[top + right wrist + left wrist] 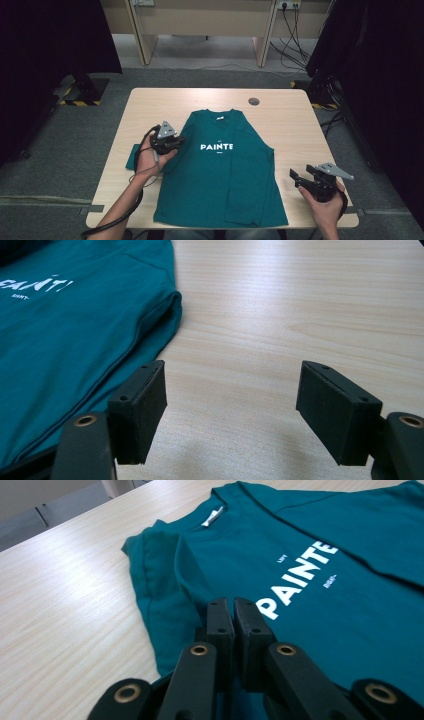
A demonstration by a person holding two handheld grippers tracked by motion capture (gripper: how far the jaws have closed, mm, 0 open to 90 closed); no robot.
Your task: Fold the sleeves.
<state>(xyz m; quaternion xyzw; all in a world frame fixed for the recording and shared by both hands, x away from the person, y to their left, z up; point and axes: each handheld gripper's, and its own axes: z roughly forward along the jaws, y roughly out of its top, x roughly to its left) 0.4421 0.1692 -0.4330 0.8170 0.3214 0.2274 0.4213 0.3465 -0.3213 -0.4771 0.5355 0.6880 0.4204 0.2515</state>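
A teal T-shirt (220, 175) with white lettering lies flat, front up, on the wooden table (285, 120). Its right side is folded in over the body, and the left sleeve (133, 156) sticks out sideways. My left gripper (181, 141) hovers over the shirt's left shoulder. In the left gripper view the left gripper (233, 605) has its jaws pressed together with no fabric seen between them, above the T-shirt (310, 610). My right gripper (295, 177) stands open over bare wood just right of the shirt's edge. The right gripper (232, 390) has nothing between its pads, and the T-shirt (75, 330) lies to its left.
A small round grey disc (254, 101) sits in the tabletop near the far edge. Bare wood shows on both sides of the shirt. Beyond the table are a grey floor, desk legs and cables.
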